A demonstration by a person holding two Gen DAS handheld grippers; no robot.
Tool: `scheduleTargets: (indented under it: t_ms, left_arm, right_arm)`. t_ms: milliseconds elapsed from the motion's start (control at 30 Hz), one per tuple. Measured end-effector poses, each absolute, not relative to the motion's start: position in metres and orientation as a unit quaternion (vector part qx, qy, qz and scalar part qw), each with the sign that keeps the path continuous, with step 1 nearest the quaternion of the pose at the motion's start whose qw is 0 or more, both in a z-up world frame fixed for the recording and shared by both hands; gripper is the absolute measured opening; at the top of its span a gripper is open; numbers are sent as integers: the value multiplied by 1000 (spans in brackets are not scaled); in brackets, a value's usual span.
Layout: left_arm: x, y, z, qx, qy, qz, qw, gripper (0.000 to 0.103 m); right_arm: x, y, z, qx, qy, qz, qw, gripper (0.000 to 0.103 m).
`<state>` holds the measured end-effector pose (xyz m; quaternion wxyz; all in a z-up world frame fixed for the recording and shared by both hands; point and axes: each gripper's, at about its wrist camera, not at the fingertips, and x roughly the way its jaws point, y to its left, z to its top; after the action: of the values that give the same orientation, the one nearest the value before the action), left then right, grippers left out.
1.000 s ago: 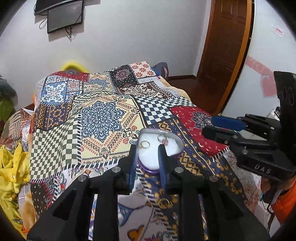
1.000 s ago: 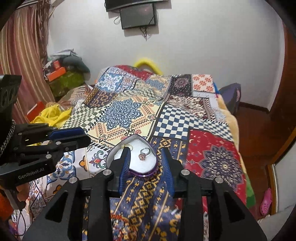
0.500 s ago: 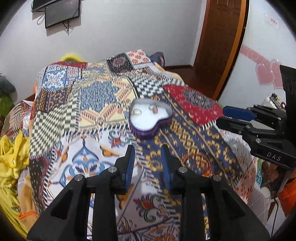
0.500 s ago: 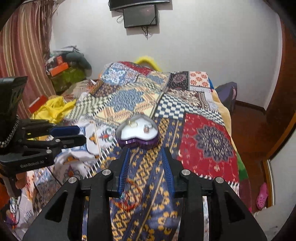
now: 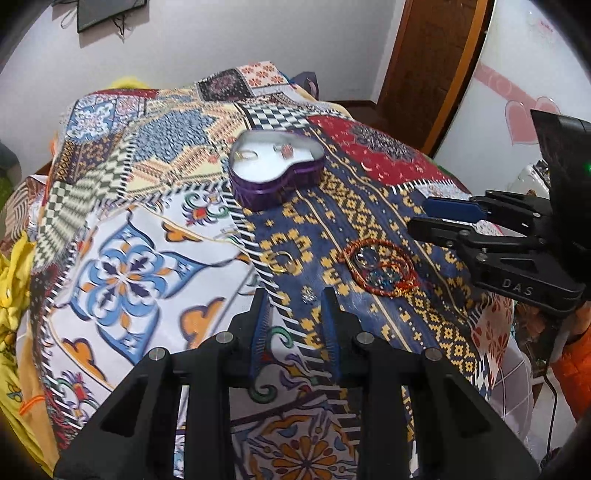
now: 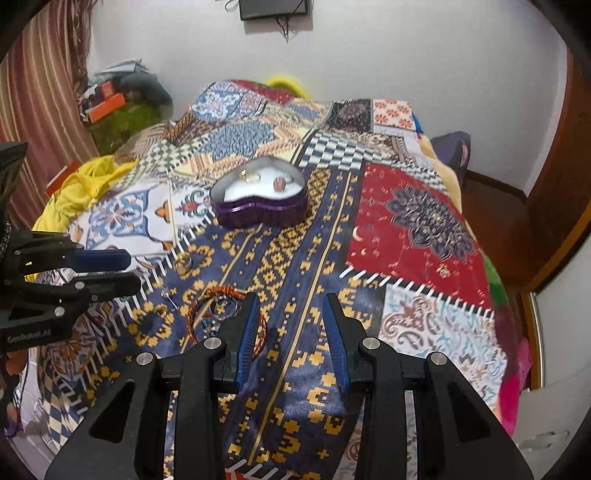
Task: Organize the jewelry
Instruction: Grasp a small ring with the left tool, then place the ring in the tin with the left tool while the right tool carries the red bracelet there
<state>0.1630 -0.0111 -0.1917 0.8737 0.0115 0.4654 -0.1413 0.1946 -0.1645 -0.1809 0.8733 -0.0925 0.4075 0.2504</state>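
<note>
A purple heart-shaped jewelry box (image 5: 275, 173) with a white inside stands open on the patterned bedspread; it also shows in the right wrist view (image 6: 260, 197). Two rings (image 5: 247, 155) sit in it. A pile of red-orange bangles with a clear ring (image 5: 382, 266) lies nearer me, also in the right wrist view (image 6: 221, 310). A gold ring (image 5: 280, 260) and a small sparkly piece (image 5: 307, 294) lie loose on the cloth. My left gripper (image 5: 295, 295) is open and empty just behind the sparkly piece. My right gripper (image 6: 290, 301) is open and empty, right of the bangles.
The patchwork bedspread (image 6: 406, 214) covers the bed. Yellow cloth (image 6: 85, 184) lies at the left edge. A wooden door (image 5: 436, 66) and the bed's right edge are at the right. A wall screen (image 6: 273, 9) hangs behind the bed.
Both grippers have drawn back from the heart box toward the near end of the bed. The bangles and loose pieces have come into view. Both grippers stay open.
</note>
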Motion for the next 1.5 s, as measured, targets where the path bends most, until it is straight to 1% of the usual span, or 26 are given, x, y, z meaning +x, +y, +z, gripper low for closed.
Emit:
scheduleTargets:
  t_ms: [233,333,467,500,567,633,667,700,767,867,1067,1500]
  left_arm:
    - [169,-16,-202,5,471,-149,869,28]
    - [173,-16,-207,-8,476,-154,866,28]
    - [174,-19,-210,-7,473,-157,867,27]
    - [175,-19,-211,-6,473,-157,867,26]
    - [174,-21,-212,-3,472,-159,867,22]
    - [174,-22,-214,-2,473,-159,867,14]
    - [175,-22,-215,-1,473,-160,866,11]
    - [175,-22,-215,-1,473,-161,866,9]
    - [174,-22,-215,-3,471,-161,867,9]
    - [173,-20,-214,-2,468,-159,869,8]
    - [169,-14,-203,-13,455,-150,878,8]
    - [169,0,-162,-20,408,-135,903,8]
  right_arm:
    - [202,-152,-198,-111,432,284,849,32]
    - [205,-146,-202,-129,429,289,846,31]
    - [206,-140,-204,-150,424,300,841,26]
    - [207,-139,-205,-154,422,304,840,25]
    - [206,-135,-207,-162,419,309,838,21]
    - [204,-132,-209,-168,416,315,836,16]
    - [204,-131,-210,-167,415,319,835,12]
    - [204,-131,-211,-162,417,323,834,11]
    - [205,-132,-211,-149,419,325,834,7]
    - [205,-135,-208,-126,421,323,839,3]
    - [203,-142,-195,-90,408,317,851,3]
    - [200,-150,-153,-74,359,302,880,3]
